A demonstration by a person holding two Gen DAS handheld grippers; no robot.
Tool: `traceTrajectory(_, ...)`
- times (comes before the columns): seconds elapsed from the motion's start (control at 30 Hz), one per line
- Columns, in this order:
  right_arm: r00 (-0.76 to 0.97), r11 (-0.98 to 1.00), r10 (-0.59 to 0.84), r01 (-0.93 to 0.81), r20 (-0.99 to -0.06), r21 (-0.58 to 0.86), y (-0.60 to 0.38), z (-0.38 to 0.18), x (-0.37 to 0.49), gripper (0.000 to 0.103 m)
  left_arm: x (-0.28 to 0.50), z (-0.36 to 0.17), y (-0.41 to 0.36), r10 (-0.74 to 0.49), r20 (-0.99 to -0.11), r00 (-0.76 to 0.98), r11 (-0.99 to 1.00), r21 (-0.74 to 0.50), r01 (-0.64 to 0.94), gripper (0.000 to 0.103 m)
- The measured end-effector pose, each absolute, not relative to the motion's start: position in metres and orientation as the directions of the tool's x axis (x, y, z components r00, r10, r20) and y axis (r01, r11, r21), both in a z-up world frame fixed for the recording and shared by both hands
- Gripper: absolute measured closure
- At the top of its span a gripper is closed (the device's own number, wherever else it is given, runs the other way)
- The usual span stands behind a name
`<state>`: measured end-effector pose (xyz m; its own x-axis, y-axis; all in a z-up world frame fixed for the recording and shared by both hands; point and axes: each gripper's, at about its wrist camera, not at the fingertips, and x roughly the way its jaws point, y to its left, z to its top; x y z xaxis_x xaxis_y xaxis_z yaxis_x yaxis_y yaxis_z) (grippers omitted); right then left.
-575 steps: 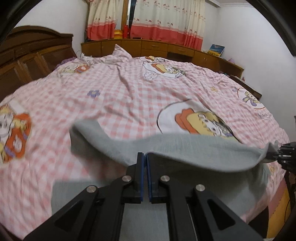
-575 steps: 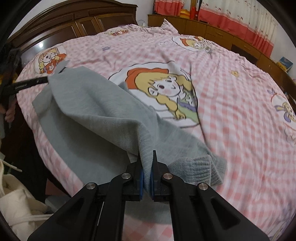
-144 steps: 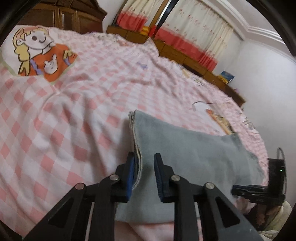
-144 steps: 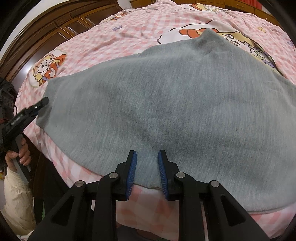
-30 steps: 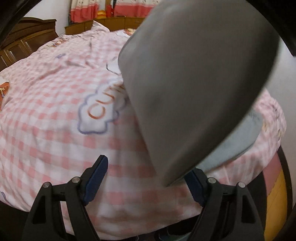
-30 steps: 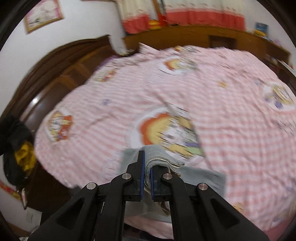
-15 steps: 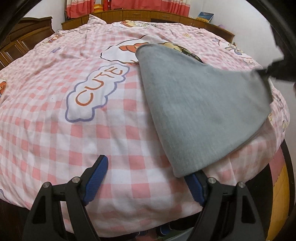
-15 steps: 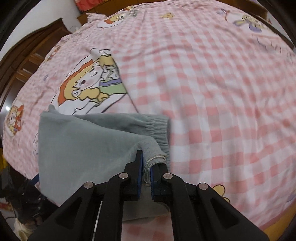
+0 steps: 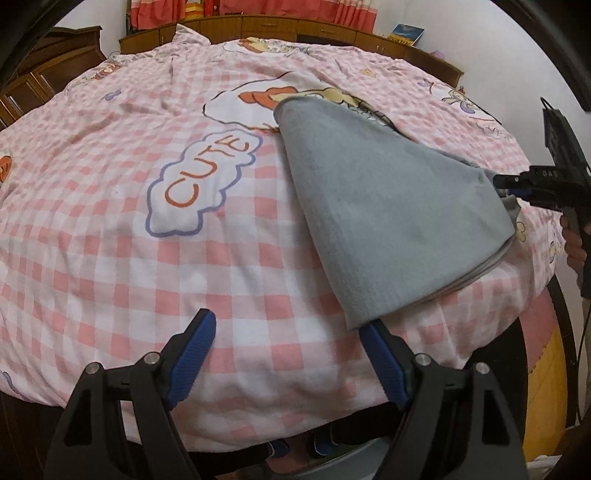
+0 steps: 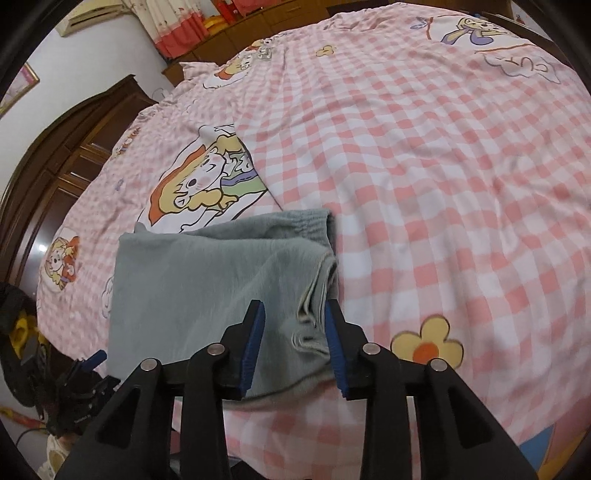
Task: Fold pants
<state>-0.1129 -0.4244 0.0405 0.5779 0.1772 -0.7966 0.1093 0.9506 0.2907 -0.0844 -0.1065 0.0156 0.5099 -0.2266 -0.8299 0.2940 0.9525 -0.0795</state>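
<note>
The grey pants [image 9: 388, 206] lie folded into a compact stack near the bed's front edge, and show in the right wrist view [image 10: 207, 288] with the elastic waistband at the far side. My left gripper [image 9: 291, 354] is open and empty, its right fingertip [image 9: 380, 358] just below the stack's near corner. My right gripper [image 10: 293, 347] is open, jaws on either side of the stack's bunched layered corner, not holding it. The right gripper also shows at the stack's far end in the left wrist view [image 9: 517, 184].
The bed [image 9: 110, 206] is covered with a pink checked sheet with cartoon prints. Dark wooden wardrobes [image 10: 74, 147] and low cabinets [image 9: 332, 29] line the walls. The bed's front edge drops off just below both grippers.
My right gripper has laid the folded end down on the stack and opened, letting go of the pants. My left gripper has stayed open at the near corner.
</note>
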Motion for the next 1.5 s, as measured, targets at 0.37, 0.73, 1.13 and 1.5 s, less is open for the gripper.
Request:
traceTrajectory(0.37,0.545,0.954,0.076,0.205,-0.835,0.221,-0.420,0.018,-0.113,0.059,-0.090,0.024,-0.099,-0.270,-0.807,0.526,0.946,-0.121,0.300,0.020)
traceTrajectory(0.73,0.530,0.952,0.025,0.247,-0.848,0.182,-0.414,0.024,-0.116,0.059,-0.094,0.038,-0.070,-0.302,-0.767,0.566,0.948,-0.178,0.265,0.020)
traceTrajectory(1.13,0.510,0.950,-0.001,0.270,-0.860,0.159,-0.415,0.022,-0.127,0.056,-0.082,0.033,-0.047,-0.314,-0.766,0.561,0.948,-0.228,0.220,0.020)
traceTrajectory(1.5,0.537,0.946,-0.005,0.275,-0.844,0.169,-0.416,0.026,-0.139,0.051,-0.064,0.035,-0.055,-0.330,-0.759,0.561,0.942,-0.227,0.247,0.020)
